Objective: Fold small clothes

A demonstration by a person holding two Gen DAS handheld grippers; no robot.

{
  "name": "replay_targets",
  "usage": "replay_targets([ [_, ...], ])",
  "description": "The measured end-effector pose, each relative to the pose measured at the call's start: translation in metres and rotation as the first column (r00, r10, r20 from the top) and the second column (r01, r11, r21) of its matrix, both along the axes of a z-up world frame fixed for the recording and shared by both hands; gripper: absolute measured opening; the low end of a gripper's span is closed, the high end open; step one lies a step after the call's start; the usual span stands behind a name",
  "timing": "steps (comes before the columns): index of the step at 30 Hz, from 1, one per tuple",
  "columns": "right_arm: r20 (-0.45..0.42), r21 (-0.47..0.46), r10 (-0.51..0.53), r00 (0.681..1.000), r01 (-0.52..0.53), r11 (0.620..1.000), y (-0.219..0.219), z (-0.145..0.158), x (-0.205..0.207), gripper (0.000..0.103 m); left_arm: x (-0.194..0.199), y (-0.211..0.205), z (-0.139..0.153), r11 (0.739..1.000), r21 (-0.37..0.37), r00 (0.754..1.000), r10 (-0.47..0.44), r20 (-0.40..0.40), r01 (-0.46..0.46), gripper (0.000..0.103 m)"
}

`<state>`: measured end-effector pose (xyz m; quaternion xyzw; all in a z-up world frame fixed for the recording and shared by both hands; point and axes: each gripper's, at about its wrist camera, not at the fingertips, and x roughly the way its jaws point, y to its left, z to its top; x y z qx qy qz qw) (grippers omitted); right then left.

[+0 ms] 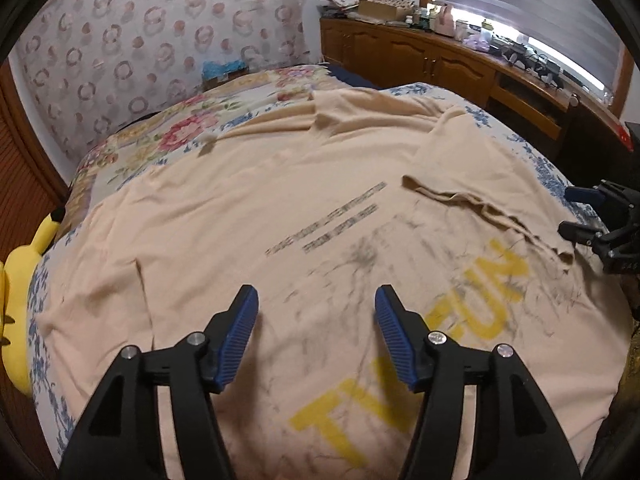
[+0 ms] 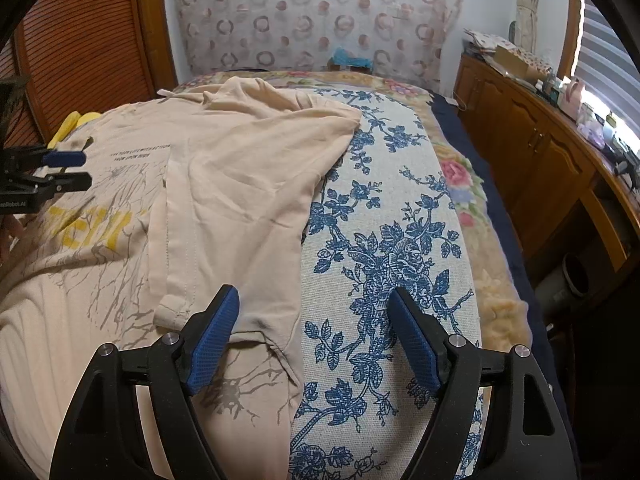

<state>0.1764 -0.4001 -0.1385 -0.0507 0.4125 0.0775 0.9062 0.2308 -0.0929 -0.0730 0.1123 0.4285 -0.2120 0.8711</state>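
Observation:
A beige T-shirt (image 1: 248, 208) with yellow letters and grey print lies spread on the bed. Its right side and sleeve are folded over onto the body (image 2: 240, 184). My left gripper (image 1: 316, 300) is open and empty, held just above the shirt's printed front. My right gripper (image 2: 314, 300) is open and empty over the folded edge of the shirt and the blue floral cover. The right gripper also shows at the right edge of the left wrist view (image 1: 580, 212). The left gripper shows at the left edge of the right wrist view (image 2: 68, 170).
The bed has a blue floral cover (image 2: 384, 240) over a flowered blanket (image 1: 176, 132). A yellow plush toy (image 1: 20, 280) lies at the bed's left edge. A wooden cabinet (image 1: 440, 60) with clutter on top runs along the window side. A patterned headboard (image 2: 312, 20) stands behind.

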Motion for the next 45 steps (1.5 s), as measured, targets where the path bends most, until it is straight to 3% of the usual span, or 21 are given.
replay_targets([
  [4,0.000,0.000,0.000,1.000,0.000,1.000,0.000,0.000,0.000,0.080,0.001,0.011,-0.010,1.000,0.002,0.999,0.030,-0.030,-0.030,0.061],
  [6,0.000,0.000,0.000,1.000,0.000,1.000,0.000,0.000,0.000,0.080,0.001,0.017,-0.011,0.999,-0.033,0.999,0.036,-0.033,-0.037,0.061],
  [13,0.000,-0.001,-0.001,1.000,0.001,1.000,-0.001,0.000,0.000,0.080,-0.006,0.020,-0.016,0.998,-0.052,0.999,0.024,0.023,-0.023,0.064],
  [24,0.016,0.018,0.032,0.999,-0.032,0.999,-0.004,0.009,0.004,0.080,-0.004,0.024,-0.014,0.998,-0.056,0.999,0.029,0.014,-0.029,0.066],
  [29,0.059,0.030,0.054,0.997,-0.056,0.998,-0.001,0.033,0.036,0.080,0.000,0.037,-0.008,0.992,-0.121,0.999,0.040,-0.022,-0.043,0.066],
  [33,0.057,0.032,0.092,0.994,-0.094,0.995,0.005,0.041,0.074,0.080,0.006,0.063,0.010,0.984,-0.162,0.997,0.081,0.009,-0.078,0.066],
  [39,0.028,0.055,0.150,0.988,-0.152,0.987,0.023,0.043,0.141,0.080,0.038,0.127,0.029,0.970,-0.129,0.975,0.213,0.061,-0.204,0.066],
  [45,-0.025,0.043,0.194,0.981,-0.193,0.980,0.044,0.031,0.197,0.078,0.075,0.192,0.008,0.934,-0.092,0.938,0.347,0.021,-0.344,0.066],
])
